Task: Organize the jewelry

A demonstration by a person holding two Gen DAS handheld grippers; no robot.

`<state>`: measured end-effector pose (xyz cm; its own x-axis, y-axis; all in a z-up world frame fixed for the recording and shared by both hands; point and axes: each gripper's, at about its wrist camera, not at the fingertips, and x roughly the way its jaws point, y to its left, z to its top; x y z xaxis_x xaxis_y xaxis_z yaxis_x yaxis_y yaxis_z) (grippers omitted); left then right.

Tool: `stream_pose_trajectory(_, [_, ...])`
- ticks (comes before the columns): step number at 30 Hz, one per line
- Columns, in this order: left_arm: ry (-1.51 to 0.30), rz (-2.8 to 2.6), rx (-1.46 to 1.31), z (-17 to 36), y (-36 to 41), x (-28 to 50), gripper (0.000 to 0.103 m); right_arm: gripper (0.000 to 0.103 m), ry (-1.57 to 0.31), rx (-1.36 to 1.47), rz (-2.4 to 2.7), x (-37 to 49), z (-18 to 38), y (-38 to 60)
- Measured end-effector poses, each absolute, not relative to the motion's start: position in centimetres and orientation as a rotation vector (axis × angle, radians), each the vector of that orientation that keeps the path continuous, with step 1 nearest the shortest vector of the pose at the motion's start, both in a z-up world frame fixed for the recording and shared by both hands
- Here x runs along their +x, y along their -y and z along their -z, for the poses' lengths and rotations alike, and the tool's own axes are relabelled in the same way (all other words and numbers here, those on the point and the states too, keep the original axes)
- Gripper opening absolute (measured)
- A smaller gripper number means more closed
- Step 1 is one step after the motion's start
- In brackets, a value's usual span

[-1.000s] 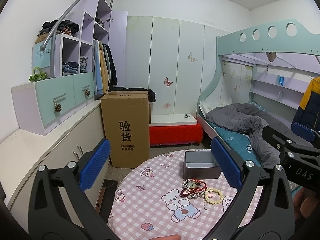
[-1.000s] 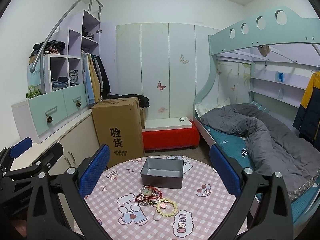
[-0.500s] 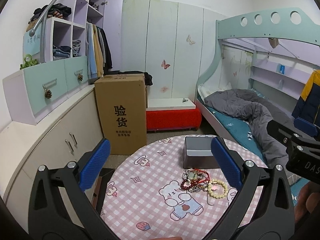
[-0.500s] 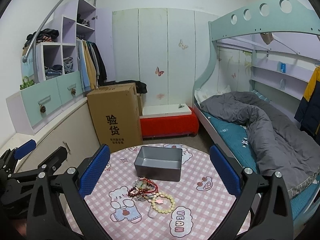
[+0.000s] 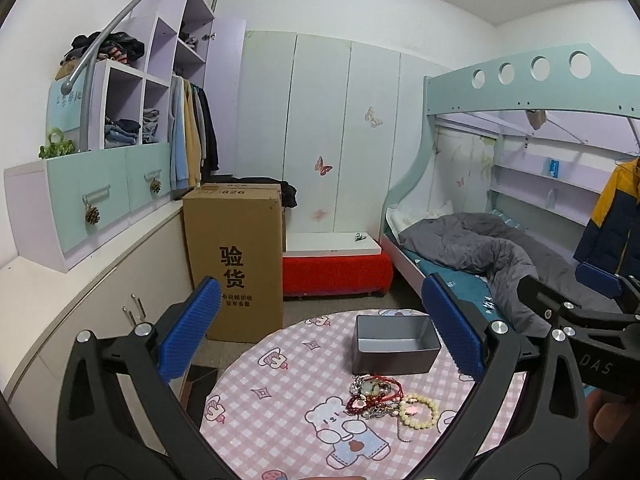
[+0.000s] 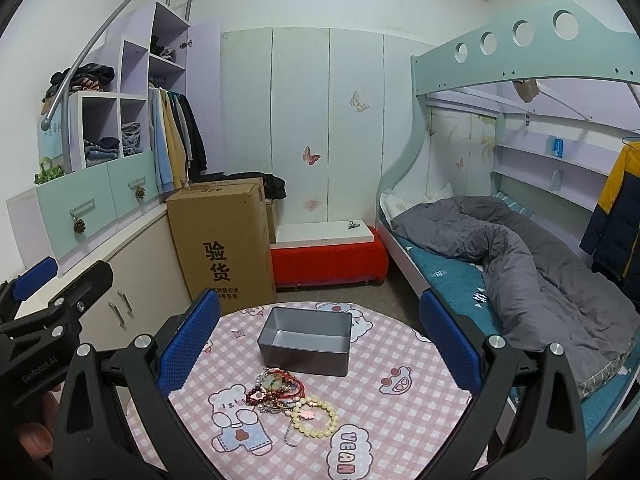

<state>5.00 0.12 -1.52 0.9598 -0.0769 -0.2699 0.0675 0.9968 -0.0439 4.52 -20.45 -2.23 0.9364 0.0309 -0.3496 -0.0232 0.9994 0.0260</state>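
A tangled pile of jewelry (image 5: 372, 394) (image 6: 278, 390) lies on the round table with the pink checked cloth (image 5: 280, 400) (image 6: 384, 412): red cords, dark red beads, silver chains. A cream bead bracelet (image 5: 418, 412) (image 6: 315, 416) lies at the pile's near right. An open grey metal box (image 5: 394, 345) (image 6: 306, 340) stands empty just behind the pile. My left gripper (image 5: 320, 326) is open and empty, held above the table. My right gripper (image 6: 318, 338) is open and empty, above the table too. Each gripper shows at the edge of the other's view.
A tall cardboard box (image 5: 236, 256) stands on the floor behind the table at left. A red bench with a white top (image 5: 334, 260) is beyond it. White cabinets (image 5: 80, 300) run along the left. A bunk bed with a grey quilt (image 6: 520, 248) is on the right.
Both grippers stayed open and empty. Both views dipped half a second ago and have tilted back up, with the box and pile lower in frame again.
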Motion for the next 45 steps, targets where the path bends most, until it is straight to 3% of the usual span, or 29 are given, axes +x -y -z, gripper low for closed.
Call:
stream_pose_trajectory(8, [-0.405, 0.073, -0.004, 5.2, 0.2, 6.8, 0.098, 0.096, -0.462, 0.037, -0.039, 5.6, 5.1, 21.3])
stream_pose_trajectory(21, [-0.759, 0.103, 0.089, 18.6, 1.9, 14.6, 0.098, 0.096, -0.798, 0.033, -0.106, 9.8, 17.1, 22.1])
stream_pose_trajectory(29, [-0.883, 0.131, 0.145, 23.7, 3.6, 19.6, 0.097, 0.095, -0.864, 0.054, -0.11, 10.8, 19.5, 23.0])
stream_pose_trajectory(35, [-0.94, 0.179, 0.119, 25.7, 3.6, 21.5, 0.079, 0.095, -0.88, 0.058, -0.126, 11.3, 20.1, 23.0])
stream_pose_trajectory(37, [-0.952, 0.215, 0.11, 25.7, 3.7, 21.8, 0.045, 0.095, -0.884, 0.052, -0.138, 11.4, 20.2, 22.8])
stream_pose_trajectory(38, [-0.952, 0.227, 0.13, 25.8, 4.0, 21.9, 0.042, 0.095, -0.886, 0.048, -0.149, 11.6, 20.3, 22.6])
stream_pose_trajectory(39, [-0.945, 0.259, 0.156, 25.8, 4.6, 21.8, 0.029, 0.094, -0.886, 0.046, -0.157, 11.6, 20.4, 22.4])
stream_pose_trajectory(40, [-0.944, 0.276, 0.167, 25.9, 5.0, 21.8, 0.017, 0.091, -0.887, 0.045, -0.167, 11.8, 20.5, 22.3])
stream_pose_trajectory(42, [-0.949, 0.311, 0.174, 25.9, 5.6, 21.7, 0.007, 0.084, -0.884, 0.041, -0.196, 12.3, 20.7, 21.9])
stream_pose_trajectory(45, [-0.977, 0.36, 0.072, 25.5, 4.6, 21.8, 0.007, 0.062, -0.899, 0.025, -0.257, 13.5, 21.5, 20.8])
